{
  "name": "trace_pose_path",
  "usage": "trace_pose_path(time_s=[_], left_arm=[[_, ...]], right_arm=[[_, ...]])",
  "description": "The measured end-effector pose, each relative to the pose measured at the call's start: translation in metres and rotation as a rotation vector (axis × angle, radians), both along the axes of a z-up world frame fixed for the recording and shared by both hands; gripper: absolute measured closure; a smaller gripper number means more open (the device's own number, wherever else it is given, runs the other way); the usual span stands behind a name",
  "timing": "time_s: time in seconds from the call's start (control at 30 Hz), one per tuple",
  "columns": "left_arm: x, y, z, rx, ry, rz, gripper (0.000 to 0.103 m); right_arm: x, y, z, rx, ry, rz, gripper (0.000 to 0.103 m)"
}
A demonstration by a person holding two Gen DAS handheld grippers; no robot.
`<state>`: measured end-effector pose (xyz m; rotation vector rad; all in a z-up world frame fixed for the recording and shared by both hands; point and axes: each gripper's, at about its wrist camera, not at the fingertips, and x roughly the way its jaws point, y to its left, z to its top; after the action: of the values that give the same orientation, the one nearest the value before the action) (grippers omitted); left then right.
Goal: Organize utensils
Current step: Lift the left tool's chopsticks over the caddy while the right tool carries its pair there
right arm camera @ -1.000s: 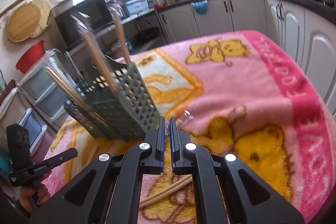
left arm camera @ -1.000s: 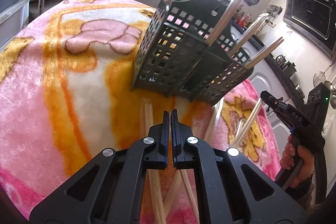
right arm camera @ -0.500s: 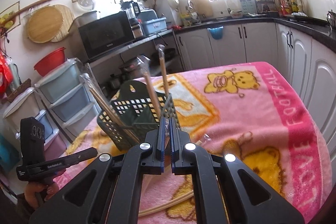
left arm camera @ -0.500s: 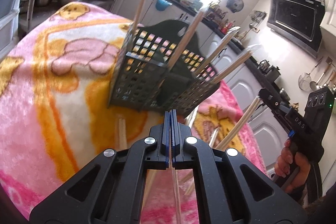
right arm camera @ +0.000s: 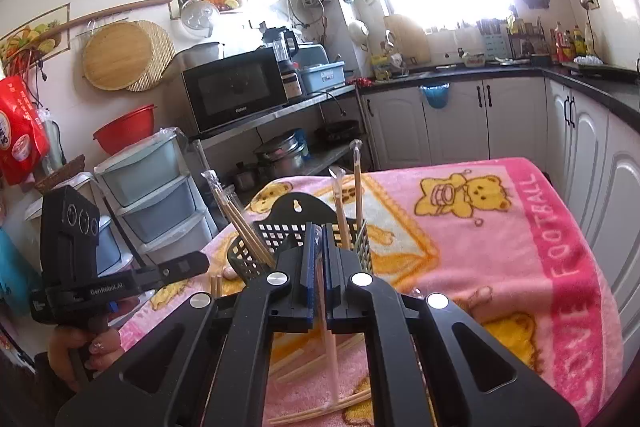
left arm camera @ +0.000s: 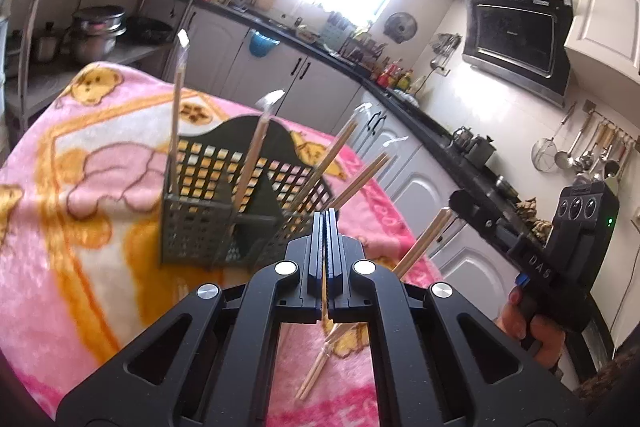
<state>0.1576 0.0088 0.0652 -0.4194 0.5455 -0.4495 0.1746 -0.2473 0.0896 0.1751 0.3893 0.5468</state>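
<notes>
A dark green slotted utensil holder (left arm camera: 224,203) stands on the pink blanket (left arm camera: 60,227) with several wrapped chopstick pairs (left arm camera: 256,155) standing in it. My left gripper (left arm camera: 327,223) is shut on a chopstick pair (left arm camera: 324,291) that hangs down below the jaws. My right gripper (right arm camera: 316,235) is shut on a plastic-wrapped chopstick pair (right arm camera: 330,343), lifted above the blanket in front of the holder (right arm camera: 296,223). The right gripper also shows in the left wrist view (left arm camera: 460,197), holding its sticks (left arm camera: 424,243).
More chopsticks (right arm camera: 320,415) lie loose on the blanket near its front edge. Kitchen cabinets (right arm camera: 500,123) stand beyond the table, a shelf with a microwave (right arm camera: 232,95) and plastic drawers (right arm camera: 152,195) to the left.
Both grippers have risen well above the blanket, each lifting a chopstick pair. The holder now looks farther and lower in both views.
</notes>
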Motion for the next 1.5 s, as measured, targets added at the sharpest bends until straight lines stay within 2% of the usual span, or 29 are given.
trace_pose_path(time_s=[0.87,1.5], left_arm=[[0.020,-0.018,0.090,-0.030,-0.226,-0.031,0.103],[0.045,-0.021,0.128,-0.039,-0.320,0.026,0.103]], right_arm=[[-0.009,0.021,0.043,0.000,-0.129,0.047,0.100],[0.003,0.037,0.092,0.051,-0.237,0.066,0.100]])
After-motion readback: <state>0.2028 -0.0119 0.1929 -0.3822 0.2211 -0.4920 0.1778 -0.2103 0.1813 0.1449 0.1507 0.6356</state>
